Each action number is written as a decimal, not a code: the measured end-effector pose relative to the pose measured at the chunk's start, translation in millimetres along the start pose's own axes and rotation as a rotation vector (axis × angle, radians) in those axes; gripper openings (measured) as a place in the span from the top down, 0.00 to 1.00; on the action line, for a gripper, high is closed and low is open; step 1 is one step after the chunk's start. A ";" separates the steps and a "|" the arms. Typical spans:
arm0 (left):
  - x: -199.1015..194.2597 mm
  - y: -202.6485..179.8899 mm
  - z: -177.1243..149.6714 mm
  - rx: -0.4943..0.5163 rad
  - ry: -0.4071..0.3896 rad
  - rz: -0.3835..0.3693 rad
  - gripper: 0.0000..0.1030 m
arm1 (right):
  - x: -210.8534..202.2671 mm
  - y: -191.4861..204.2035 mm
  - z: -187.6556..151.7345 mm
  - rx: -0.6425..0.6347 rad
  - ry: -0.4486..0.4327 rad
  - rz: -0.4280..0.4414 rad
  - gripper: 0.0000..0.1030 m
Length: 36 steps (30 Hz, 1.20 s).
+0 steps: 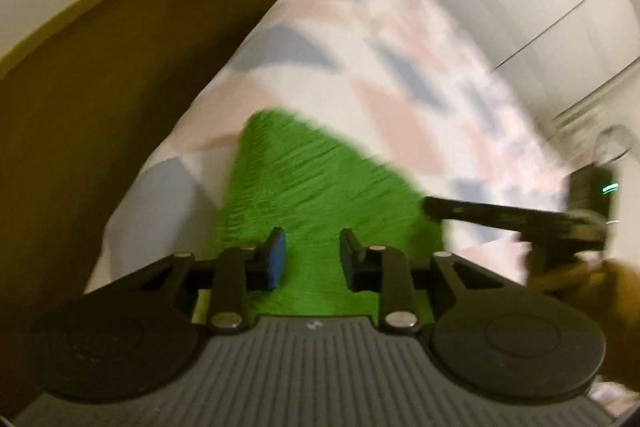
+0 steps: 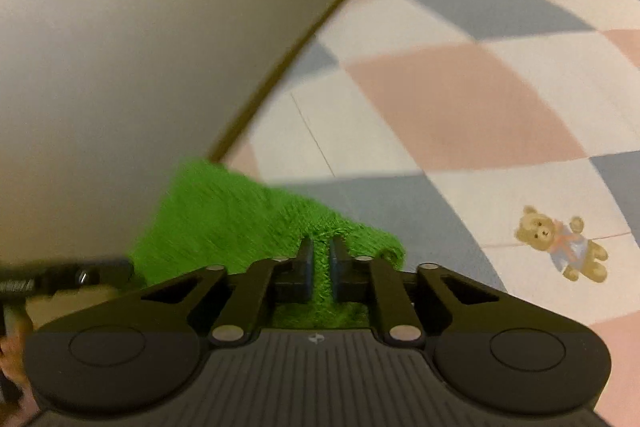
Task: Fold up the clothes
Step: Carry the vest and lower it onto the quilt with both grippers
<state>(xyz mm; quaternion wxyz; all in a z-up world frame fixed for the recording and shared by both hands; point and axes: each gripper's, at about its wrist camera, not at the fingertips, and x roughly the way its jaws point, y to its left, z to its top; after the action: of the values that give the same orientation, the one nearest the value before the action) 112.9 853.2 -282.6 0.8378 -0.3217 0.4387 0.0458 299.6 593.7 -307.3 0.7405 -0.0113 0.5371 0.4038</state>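
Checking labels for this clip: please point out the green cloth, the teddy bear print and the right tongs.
green cloth [image 1: 320, 167], left wrist view, middle of the fabric.
teddy bear print [image 2: 560, 243], right wrist view, the bear's body.
right tongs [image 2: 321, 259], right wrist view, midway between the fingertips.

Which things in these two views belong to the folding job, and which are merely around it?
Job: green knitted garment; right gripper, pinching its fabric; left gripper, open above it.

Around: checked bedcover; teddy bear print; brown floor; white wall.
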 end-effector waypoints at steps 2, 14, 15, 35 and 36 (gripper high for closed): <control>25.8 15.8 1.8 -0.054 0.011 0.018 0.95 | 11.1 -6.6 -6.3 -0.010 0.017 -0.016 0.99; -44.6 -23.4 -50.1 0.000 0.003 0.076 0.90 | -56.0 28.6 -47.9 -0.130 -0.004 0.191 0.86; -47.7 -27.7 -63.2 -0.005 0.007 0.083 0.88 | -52.7 31.9 -58.2 -0.152 0.024 0.189 0.86; -40.9 -43.7 -135.5 -0.020 -0.055 0.304 0.87 | -58.4 62.7 -149.7 -0.288 0.093 0.190 0.86; -39.1 -43.0 -134.7 -0.015 -0.054 0.307 0.87 | -58.2 64.1 -150.5 -0.282 0.092 0.183 0.86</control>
<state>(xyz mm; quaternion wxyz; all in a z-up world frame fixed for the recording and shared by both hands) 9.4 749.3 -286.3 0.8300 -0.2559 0.4596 0.1853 136.5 535.0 -297.4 0.6663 -0.0844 0.5072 0.5401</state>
